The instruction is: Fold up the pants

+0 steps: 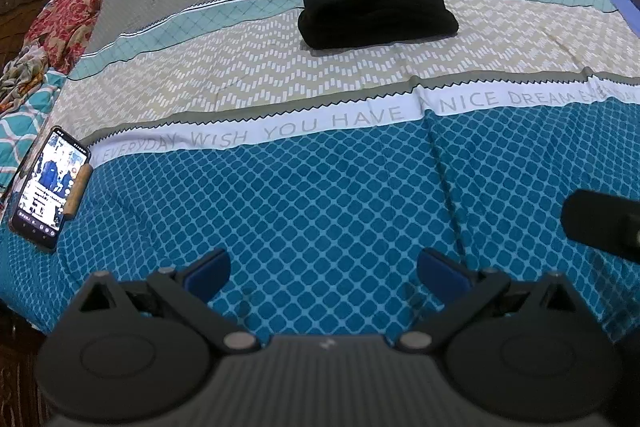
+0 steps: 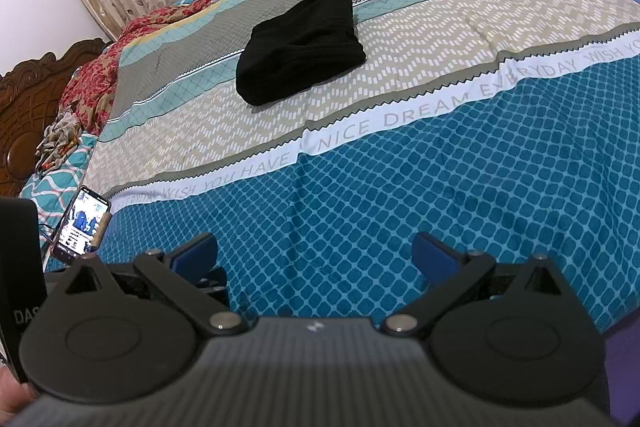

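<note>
On the far left, at about nine o'clock in my left view, a phone [image 1: 50, 183] lies lit up on the bed [image 1: 320, 187]. If I swing a tool that way I could knock the phone off the edge.

My left tool [image 1: 323, 269] is released, its blue pads spread wide with nothing between them. It hangs over the blue squares of the bed cover.

The pants [image 1: 374, 1] sit at twelve o'clock from this tool, well apart from it, up on the stripy part of the bed. They look like a neat black bundle already, so I think the folding is done or nearly done.

My right tool [image 2: 314, 251] is released too, pads wide and holding nothing. From it the pants [image 2: 300, 45] lie at about twelve o'clock, well apart.

What could go wrong? If I grab the bundle by only its top layer, the folds could fall open. The near edge looks puffy, so a bump from a tool could push it out of shape. The bed cover is soft, and I might pinch it along with the pants.
</note>
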Available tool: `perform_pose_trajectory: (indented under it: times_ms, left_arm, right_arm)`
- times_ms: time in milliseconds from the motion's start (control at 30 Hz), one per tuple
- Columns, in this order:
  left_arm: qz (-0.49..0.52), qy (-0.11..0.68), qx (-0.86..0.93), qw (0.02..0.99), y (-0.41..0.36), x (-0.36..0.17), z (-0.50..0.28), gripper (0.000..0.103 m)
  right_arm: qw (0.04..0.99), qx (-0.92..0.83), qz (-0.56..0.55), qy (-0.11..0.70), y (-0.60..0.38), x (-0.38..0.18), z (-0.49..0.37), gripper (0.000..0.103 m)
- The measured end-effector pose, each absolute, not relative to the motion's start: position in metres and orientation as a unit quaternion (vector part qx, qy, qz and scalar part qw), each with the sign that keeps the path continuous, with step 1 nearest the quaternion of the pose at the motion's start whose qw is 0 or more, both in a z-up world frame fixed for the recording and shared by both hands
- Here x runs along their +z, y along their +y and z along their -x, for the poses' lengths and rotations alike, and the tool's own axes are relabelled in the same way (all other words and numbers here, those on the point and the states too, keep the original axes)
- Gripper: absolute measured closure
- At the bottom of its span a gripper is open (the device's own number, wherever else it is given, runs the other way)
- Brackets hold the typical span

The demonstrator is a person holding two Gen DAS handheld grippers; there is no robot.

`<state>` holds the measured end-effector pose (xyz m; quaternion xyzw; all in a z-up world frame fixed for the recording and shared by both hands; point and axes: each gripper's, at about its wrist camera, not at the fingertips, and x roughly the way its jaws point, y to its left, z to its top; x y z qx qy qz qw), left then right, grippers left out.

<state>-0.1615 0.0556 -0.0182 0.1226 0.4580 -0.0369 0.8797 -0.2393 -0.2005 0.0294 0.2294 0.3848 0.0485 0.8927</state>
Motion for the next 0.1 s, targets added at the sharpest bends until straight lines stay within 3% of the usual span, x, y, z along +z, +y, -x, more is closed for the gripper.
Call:
perform_pose_trajectory:
  times_ms: [100]
  left_arm:
    - [-0.121,0.458,-0.041,0.880,0.0538,-0.0173,0.1628,0.000]
  right_arm:
    - [0.894,0.048,-0.227,0.383,-0.1997,0.0302,0.2392,0.000]
